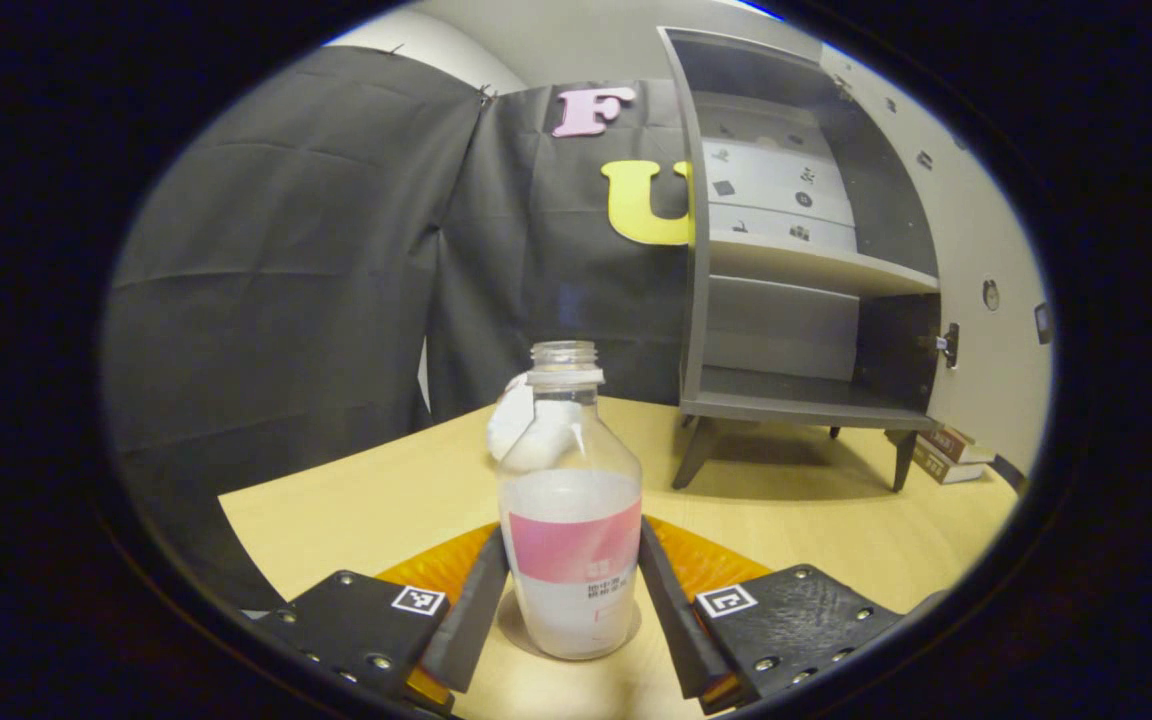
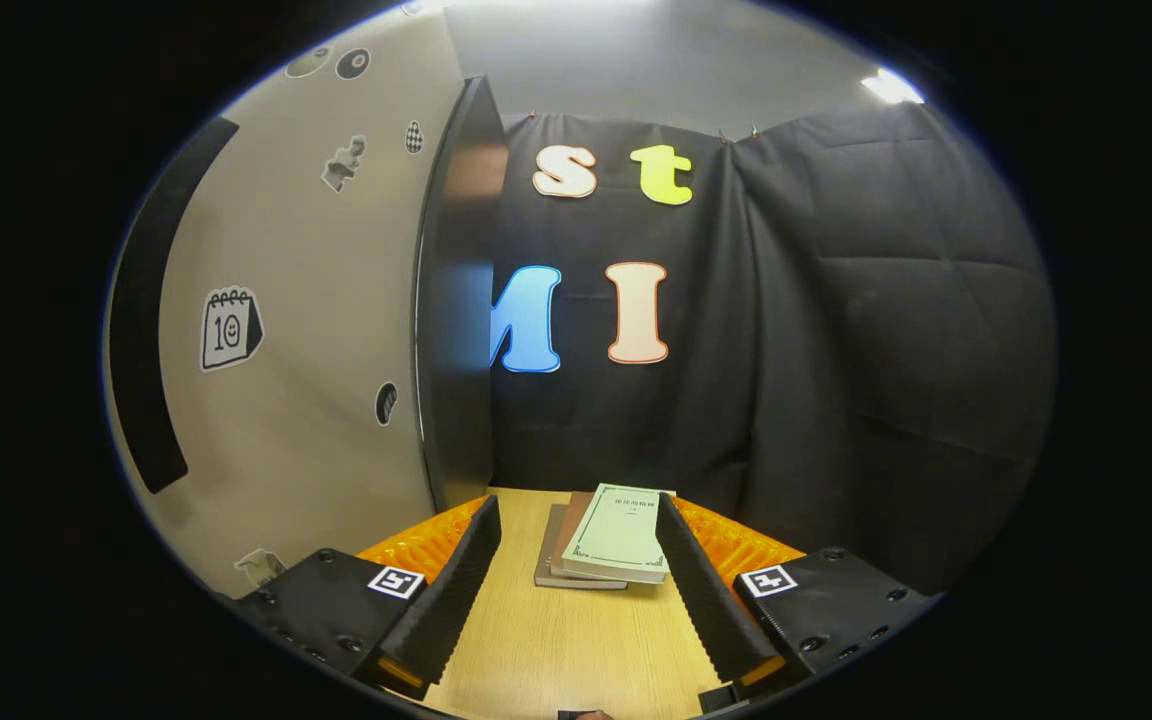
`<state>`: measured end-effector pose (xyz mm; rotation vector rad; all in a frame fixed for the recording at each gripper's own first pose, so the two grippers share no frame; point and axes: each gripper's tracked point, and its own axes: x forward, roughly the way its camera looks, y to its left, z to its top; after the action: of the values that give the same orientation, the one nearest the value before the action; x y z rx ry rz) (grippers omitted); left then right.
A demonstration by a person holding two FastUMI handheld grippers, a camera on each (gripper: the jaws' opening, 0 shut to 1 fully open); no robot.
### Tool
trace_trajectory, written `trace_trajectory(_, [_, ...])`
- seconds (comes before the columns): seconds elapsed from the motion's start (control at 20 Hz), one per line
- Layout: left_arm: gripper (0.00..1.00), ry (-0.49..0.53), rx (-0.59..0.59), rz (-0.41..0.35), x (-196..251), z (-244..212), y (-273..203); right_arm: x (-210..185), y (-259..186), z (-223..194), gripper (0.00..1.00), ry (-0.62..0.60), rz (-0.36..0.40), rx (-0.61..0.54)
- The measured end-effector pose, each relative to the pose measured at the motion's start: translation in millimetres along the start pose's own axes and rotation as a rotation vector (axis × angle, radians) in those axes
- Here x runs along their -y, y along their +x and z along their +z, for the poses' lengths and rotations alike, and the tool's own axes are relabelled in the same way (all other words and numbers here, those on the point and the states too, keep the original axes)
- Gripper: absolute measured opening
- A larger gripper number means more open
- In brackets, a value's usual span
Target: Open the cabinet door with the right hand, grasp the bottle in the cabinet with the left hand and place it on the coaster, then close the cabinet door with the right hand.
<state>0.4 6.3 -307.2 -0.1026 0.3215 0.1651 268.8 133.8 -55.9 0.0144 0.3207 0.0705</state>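
Note:
A clear bottle (image 1: pixel 570 520) with a pink label and no cap stands upright on the wooden table (image 1: pixel 356 500). A thin round coaster (image 1: pixel 514 625) shows around its base. My left gripper (image 1: pixel 572 540) is shut on the bottle, one finger pressed against each side at label height. The grey cabinet (image 1: pixel 796 260) stands at the back right with its shelves bare and its door (image 1: pixel 976 250) swung wide open. In the right gripper view, the pale door (image 2: pixel 316 330) with stickers rises close on the left. My right gripper (image 2: pixel 577 508) is open beside it, holding nothing.
A white object (image 1: pixel 521 425) lies on the table just behind the bottle. A small stack of books (image 2: pixel 616 535) sits ahead of the right gripper, also seen by the cabinet's right leg (image 1: pixel 951 455). Black cloth walls close off the back.

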Motion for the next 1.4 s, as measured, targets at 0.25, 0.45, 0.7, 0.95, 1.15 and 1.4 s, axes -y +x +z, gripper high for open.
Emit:
trace_trajectory(0.25, [0.72,0.018,-0.007,-0.005,2,-2,12,-1,3,-1,0.99,-0.005,-0.003,-0.008])
trace_trajectory(0.45, [0.72,0.002,-0.037,0.009,-2,-7,4,-5,4,1,0.99,-0.016,0.005,0.001])
trace_trajectory(0.7, [0.82,0.057,-0.041,0.022,-1,-1,-12,-15,8,-2,0.99,0.011,0.029,0.001])
trace_trajectory(0.95, [0.82,0.111,0.017,0.011,4,30,-26,-20,7,2,0.99,0.025,0.047,0.015])
trace_trajectory(1.15, [0.8,0.131,0.058,0.025,5,72,-35,-21,2,11,0.99,0.041,0.066,0.037])
trace_trajectory(1.4, [0.8,0.157,0.13,0.045,7,150,-69,-26,-6,34,0.94,0.095,0.122,0.076])
